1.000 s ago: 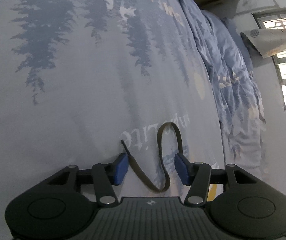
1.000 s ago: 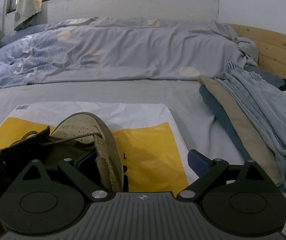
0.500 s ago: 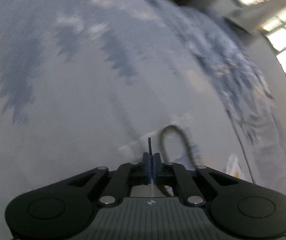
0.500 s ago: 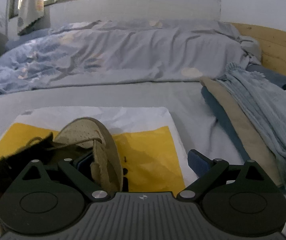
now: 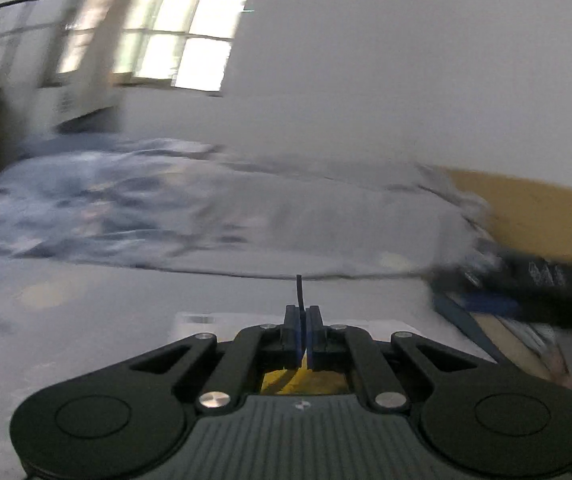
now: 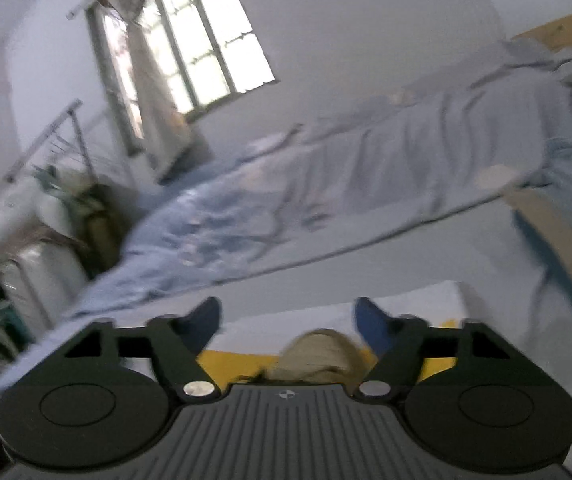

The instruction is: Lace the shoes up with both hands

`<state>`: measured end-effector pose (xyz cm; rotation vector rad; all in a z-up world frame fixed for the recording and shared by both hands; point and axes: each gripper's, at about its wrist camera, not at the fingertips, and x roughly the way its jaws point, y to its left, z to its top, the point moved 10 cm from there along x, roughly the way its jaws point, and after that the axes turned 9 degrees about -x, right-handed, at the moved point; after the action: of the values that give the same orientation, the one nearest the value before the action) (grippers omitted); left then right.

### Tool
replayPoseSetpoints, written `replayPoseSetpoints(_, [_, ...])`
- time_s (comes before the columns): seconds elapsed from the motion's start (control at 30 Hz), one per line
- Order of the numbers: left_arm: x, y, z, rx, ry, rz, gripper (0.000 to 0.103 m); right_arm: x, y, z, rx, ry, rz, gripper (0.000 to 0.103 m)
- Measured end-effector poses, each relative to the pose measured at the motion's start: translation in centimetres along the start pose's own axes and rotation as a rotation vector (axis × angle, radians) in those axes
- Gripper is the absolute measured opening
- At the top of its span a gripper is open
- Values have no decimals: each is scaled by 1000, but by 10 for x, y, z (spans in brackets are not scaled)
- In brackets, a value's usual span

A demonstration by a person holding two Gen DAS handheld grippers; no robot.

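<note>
My left gripper (image 5: 305, 320) is shut on the dark shoelace (image 5: 299, 290), whose stiff tip sticks up above the blue pads. Under it lies the yellow and white bag (image 5: 297, 380). In the right wrist view the tan shoe (image 6: 321, 356) shows only its toe, low between the fingers and mostly hidden by the gripper body. My right gripper (image 6: 287, 316) hangs over it with its jaws closing; the blue pads stand apart from the shoe. The right gripper also appears as a dark blur (image 5: 525, 280) at the right of the left wrist view.
A rumpled blue-grey duvet (image 6: 365, 184) lies across the far side of the bed. The wooden headboard (image 5: 533, 208) and folded clothes (image 6: 545, 232) are to the right. A window (image 6: 206, 48), a drying rack (image 6: 58, 128) and clutter (image 6: 26, 240) stand at the left.
The left gripper shut on the lace end, rose and rolled, so its view swung from the sheet to the room. The right gripper lifted and tilted; its jaws narrowed and its left finger left the shoe.
</note>
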<state>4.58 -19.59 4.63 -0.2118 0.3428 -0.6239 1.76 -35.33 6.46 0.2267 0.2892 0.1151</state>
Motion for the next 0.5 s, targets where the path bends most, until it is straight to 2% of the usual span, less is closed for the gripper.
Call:
replayPoseSetpoints(0.03, [4,-6,-5,14,11,-16,0,-2,2,1,7,-7,29,49])
replayPoseSetpoints(0.1, [12,-18,-15,42,30,-46,0,-5,6,2,2,-16,79,41])
replayPoseSetpoints(0.17, [16,-25,-19,63,36,-60,0,-7,13,1,-20,-13,117,38])
replayPoseSetpoints(0.3, [19,-36,-22,113,30,-102,0,-3,28,-9,-69,23,182,14])
replayPoseSetpoints(0.5, [21,-47,-34,145,53,-129,0,3,42,-21,-95,47,214,14])
